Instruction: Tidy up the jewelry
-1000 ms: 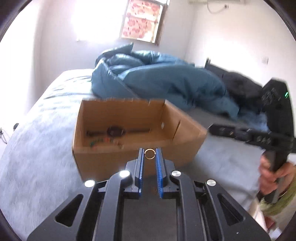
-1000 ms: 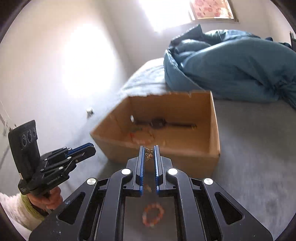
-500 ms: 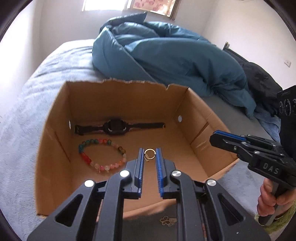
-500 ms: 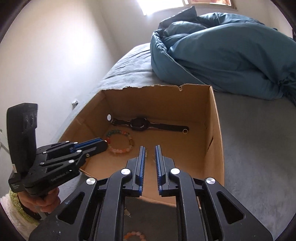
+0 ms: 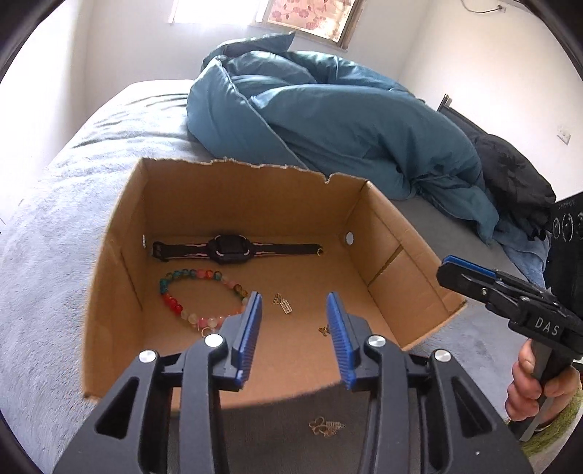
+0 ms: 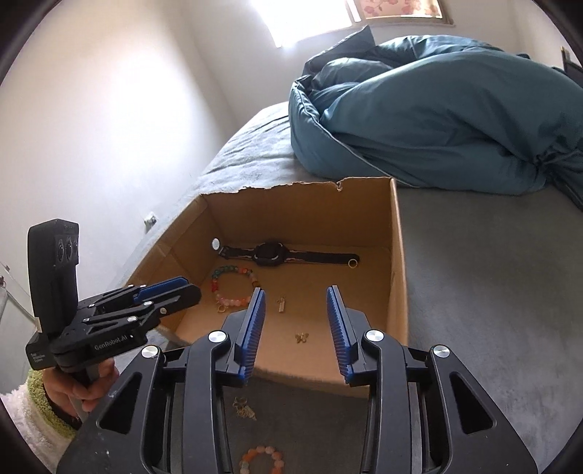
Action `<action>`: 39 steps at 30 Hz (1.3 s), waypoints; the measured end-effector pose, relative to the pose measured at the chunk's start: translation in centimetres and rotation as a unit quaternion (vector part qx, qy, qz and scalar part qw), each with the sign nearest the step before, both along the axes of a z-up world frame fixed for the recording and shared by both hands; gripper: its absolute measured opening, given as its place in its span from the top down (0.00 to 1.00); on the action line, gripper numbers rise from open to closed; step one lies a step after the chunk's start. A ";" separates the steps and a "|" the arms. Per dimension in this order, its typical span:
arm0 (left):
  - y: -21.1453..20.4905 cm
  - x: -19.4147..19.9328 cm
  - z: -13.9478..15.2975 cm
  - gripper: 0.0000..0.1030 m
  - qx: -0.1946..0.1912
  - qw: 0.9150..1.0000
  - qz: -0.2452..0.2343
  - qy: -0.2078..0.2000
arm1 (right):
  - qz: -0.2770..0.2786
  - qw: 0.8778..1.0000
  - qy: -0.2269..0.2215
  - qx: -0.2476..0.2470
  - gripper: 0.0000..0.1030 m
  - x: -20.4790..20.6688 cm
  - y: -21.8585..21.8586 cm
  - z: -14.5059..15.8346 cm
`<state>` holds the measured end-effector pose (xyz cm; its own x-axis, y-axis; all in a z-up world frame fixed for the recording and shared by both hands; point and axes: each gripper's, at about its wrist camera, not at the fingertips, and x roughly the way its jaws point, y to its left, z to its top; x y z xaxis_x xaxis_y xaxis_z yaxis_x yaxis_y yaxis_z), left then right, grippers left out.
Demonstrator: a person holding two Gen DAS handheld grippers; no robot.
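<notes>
Both grippers hovered over the cardboard box (image 5: 120, 233), jaws just opened and empty.
The left gripper (image 5: 294, 310) and right gripper (image 6: 296, 305) should lift straight out for the gold charm (image 5: 326, 427), lower centre.

Daylight, bright. We see it enter by the window (image 5: 309, 18) far ahead of the tools, blown out to white there and on the wall (image 6: 91, 109) beside it. Soft shadow fills the cardboard box (image 5: 120, 255) along its near wall, and darkens the bed (image 6: 492, 291) under each tool. Focus is sharp throughout. Fisheye bending curves the edges; black vignette rings the corners.
</notes>
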<state>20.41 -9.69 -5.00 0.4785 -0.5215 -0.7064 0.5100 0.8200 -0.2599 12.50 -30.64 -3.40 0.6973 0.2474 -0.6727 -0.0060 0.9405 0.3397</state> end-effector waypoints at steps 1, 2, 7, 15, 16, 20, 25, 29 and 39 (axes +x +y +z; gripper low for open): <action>0.3 -0.4 0.3 0.64 -0.002 1.000 0.000 -0.006 | -0.001 1.000 -0.003 0.002 0.66 -0.6 -0.1 0.2; 0.6 -1.0 0.6 0.63 -0.005 1.000 0.000 -0.012 | -0.002 1.000 -0.007 0.005 0.66 -1.3 -0.2 0.3; 2.9 -4.4 2.1 0.62 -0.022 0.999 -0.002 -0.043 | 0.003 1.000 -0.020 0.017 0.66 -5.0 0.0 0.8; 4.2 -9.1 1.0 0.62 -0.009 0.998 -0.033 -0.052 | 0.030 1.000 0.001 0.010 0.66 -7.9 2.7 -0.8; 4.1 -9.4 0.5 0.62 -0.004 0.998 -0.037 -0.049 | 0.031 0.999 0.005 0.012 0.66 -7.8 2.9 -1.2; 3.2 -10.1 -2.4 0.62 0.022 0.998 -0.054 -0.039 | 0.043 0.999 0.023 0.022 0.66 -7.2 4.2 -3.2; 2.0 -9.0 -5.9 0.62 0.036 0.997 -0.065 -0.004 | 0.067 0.996 0.053 -0.001 0.70 -5.6 6.4 -6.4; 0.6 -8.0 -7.5 0.64 0.044 0.996 -0.082 0.017 | 0.070 0.995 0.074 0.001 0.75 -4.3 6.8 -8.5; -2.3 -6.5 -10.3 0.77 0.088 0.992 -0.084 0.035 | 0.056 0.994 0.090 0.019 0.75 -3.4 5.7 -10.6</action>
